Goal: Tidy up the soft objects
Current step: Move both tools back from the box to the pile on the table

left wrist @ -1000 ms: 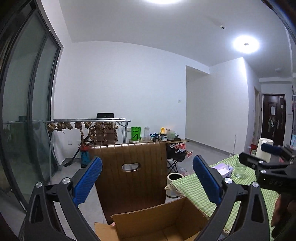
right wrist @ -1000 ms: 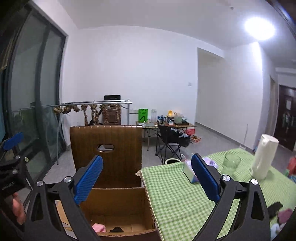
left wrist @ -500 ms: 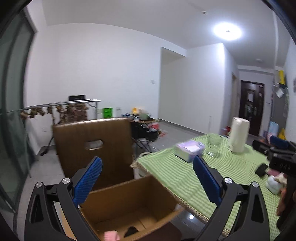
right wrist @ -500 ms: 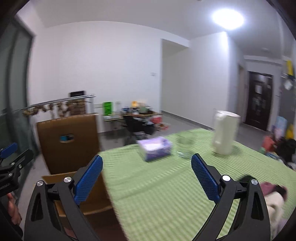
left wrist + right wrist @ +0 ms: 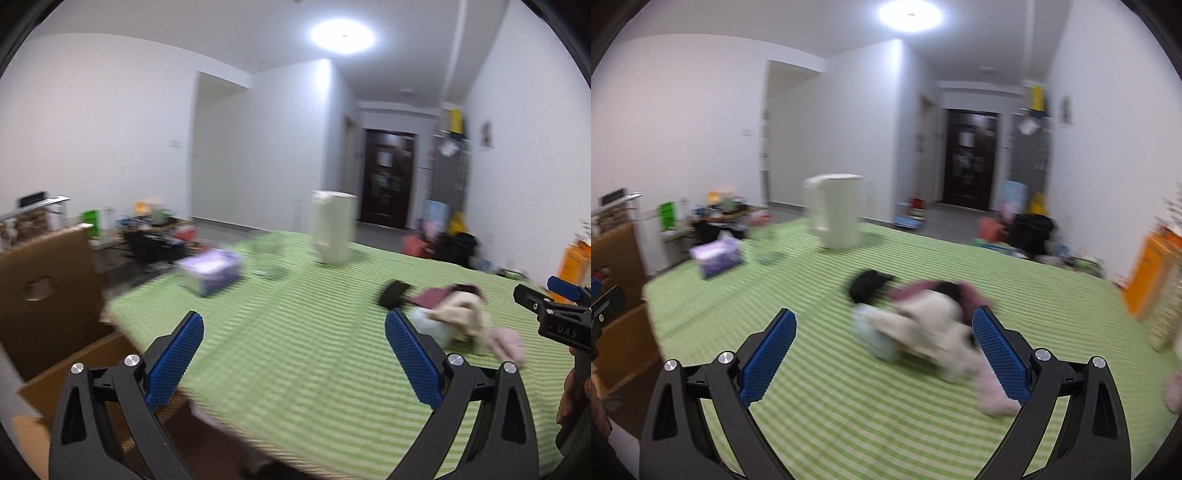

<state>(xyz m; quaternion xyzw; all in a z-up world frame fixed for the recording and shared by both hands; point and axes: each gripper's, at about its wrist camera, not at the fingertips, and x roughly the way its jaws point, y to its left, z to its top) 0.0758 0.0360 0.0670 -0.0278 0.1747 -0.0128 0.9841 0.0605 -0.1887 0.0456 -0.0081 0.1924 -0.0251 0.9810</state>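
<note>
Both views are blurred, so fine detail cannot be made out. The left hand-held gripper is held with its blue pads spread wide and nothing between them, above the near edge of the surface, which is covered by a green striped cloth. The right hand-held gripper is likewise spread wide and empty. A heap of soft objects — cream, pink, maroon and pale blue pieces, with a black piece just behind — is seen lying on the surface directly ahead of the right hand-held gripper, its right side overlapped in the view by the right pad; whether it is touched cannot be told. In the left wrist view the same heap is seen to the right. A white jug and a purple tissue box are set farther back, well apart from the heap. A cardboard box is seen beside the surface's left edge, with a brown chair back behind it.
</note>
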